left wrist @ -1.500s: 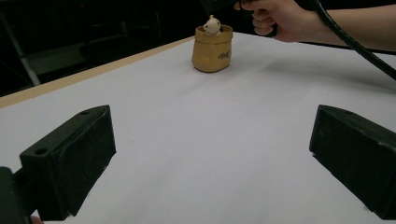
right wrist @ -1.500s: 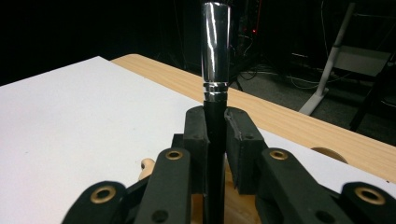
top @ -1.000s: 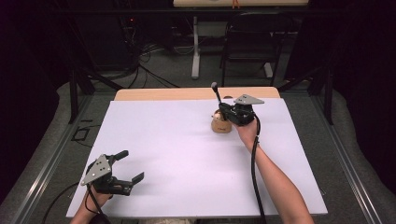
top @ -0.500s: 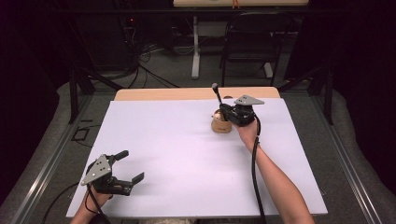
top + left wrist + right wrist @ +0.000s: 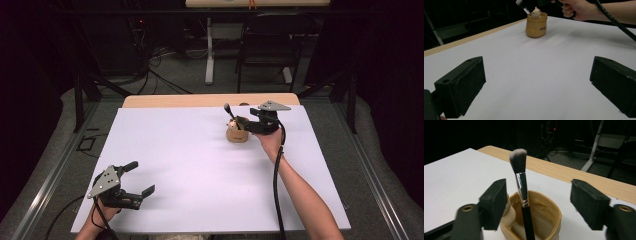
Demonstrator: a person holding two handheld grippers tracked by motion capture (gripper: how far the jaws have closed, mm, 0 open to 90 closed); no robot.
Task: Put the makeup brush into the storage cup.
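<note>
The makeup brush (image 5: 521, 185) stood upright in the tan holder (image 5: 549, 212) at lower centre of the right gripper view, between the right gripper (image 5: 541, 203), whose jaws had just been opening and stood clear of it. The step was judged best finished by withdrawing straight back, so the handle would not be tipped. The left gripper (image 5: 141, 179) lay open and empty at the high view's lower left.

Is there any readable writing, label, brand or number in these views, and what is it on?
None can be read for certain.
Dark lettering on the side of the tan pot: too small and blurred to read in the left gripper view.
No writing shows on the makeup brush or the white table cover.
</note>
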